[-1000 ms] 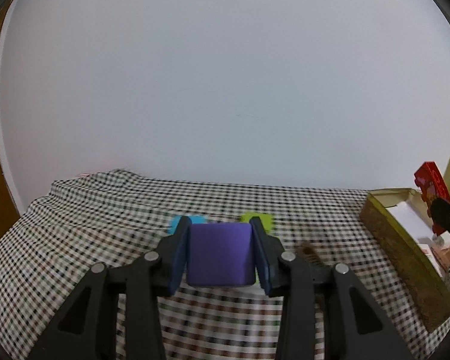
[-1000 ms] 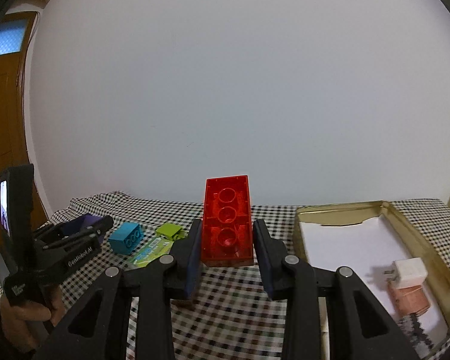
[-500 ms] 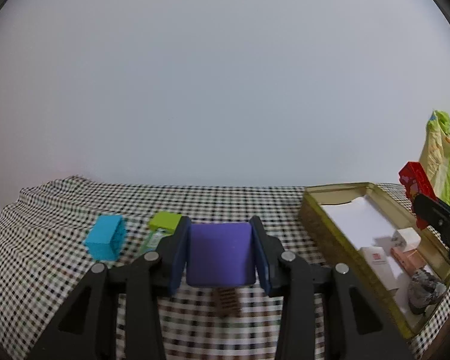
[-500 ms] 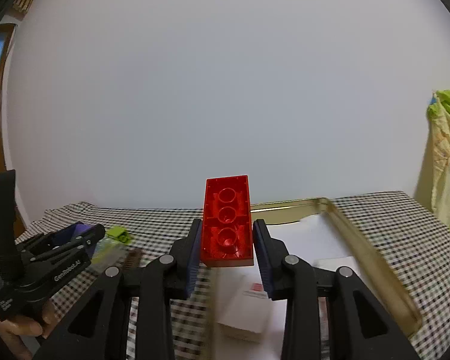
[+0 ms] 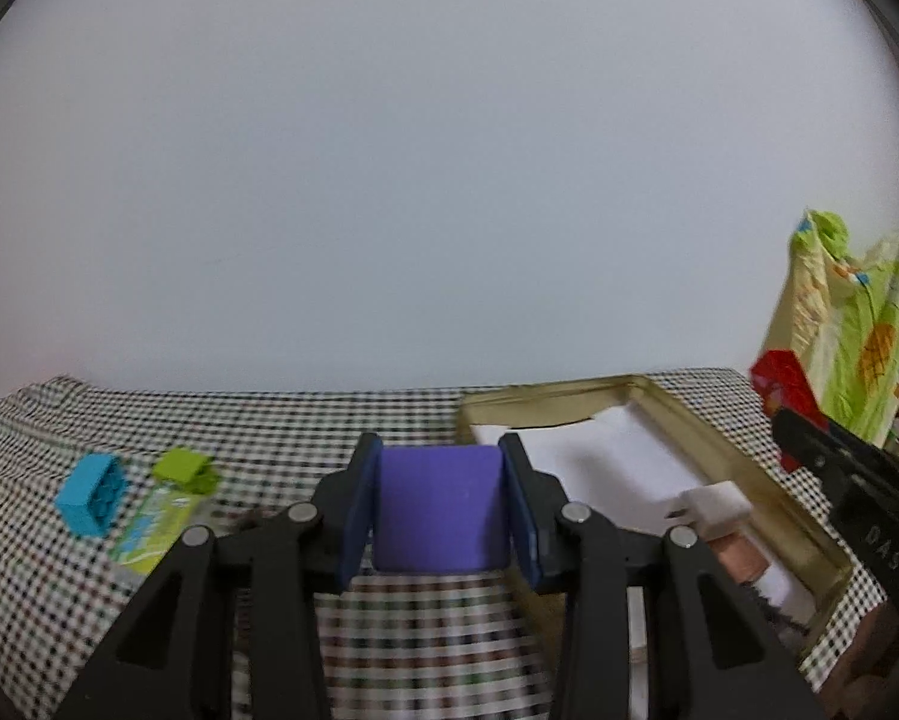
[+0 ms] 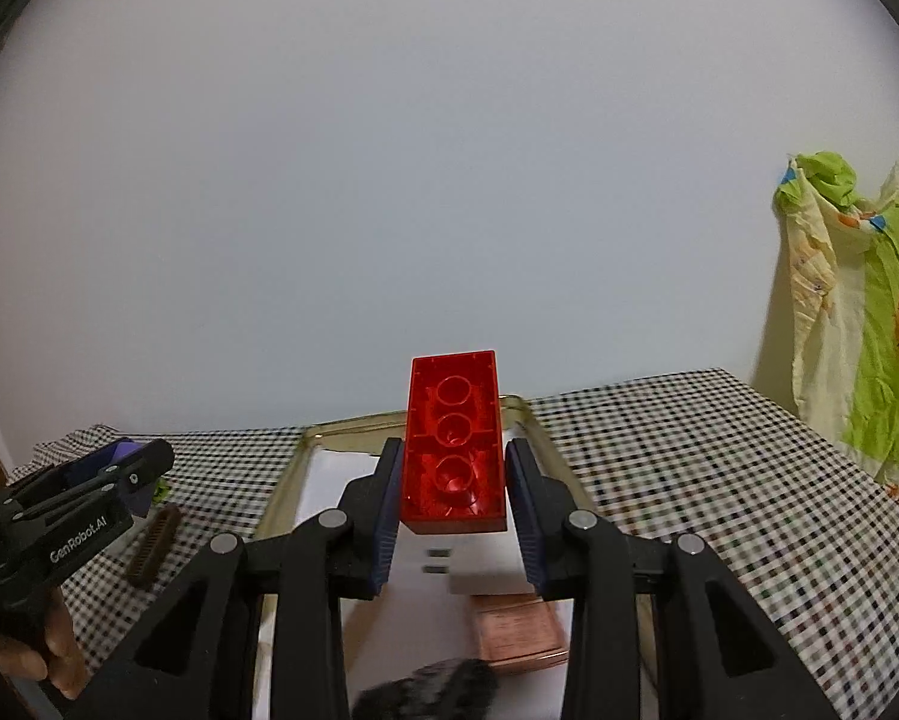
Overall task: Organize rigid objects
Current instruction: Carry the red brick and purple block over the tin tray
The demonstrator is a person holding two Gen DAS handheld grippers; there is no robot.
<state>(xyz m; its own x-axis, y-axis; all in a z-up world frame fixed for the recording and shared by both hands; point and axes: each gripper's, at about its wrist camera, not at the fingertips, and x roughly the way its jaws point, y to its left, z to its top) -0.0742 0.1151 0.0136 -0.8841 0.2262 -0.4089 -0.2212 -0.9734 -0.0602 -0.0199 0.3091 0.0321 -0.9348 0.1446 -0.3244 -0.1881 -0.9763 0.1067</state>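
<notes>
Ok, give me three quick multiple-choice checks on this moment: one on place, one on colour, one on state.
1. Where does the cyan brick lie?
A. In the tray
B. On the checked cloth
C. In a hand-held gripper

2. What colour is the block in the left hand-held gripper?
A. Purple
B. Red
C. Green

3. What is the right hand-held gripper doing?
A. Open, empty
B. Shut on the red brick
C. Resting on the cloth

Key: B, it sits on the checked cloth left of the tray; A, the purple block is between its fingers; B, both fingers clamp it.

Right tool now over tray, red brick along
</notes>
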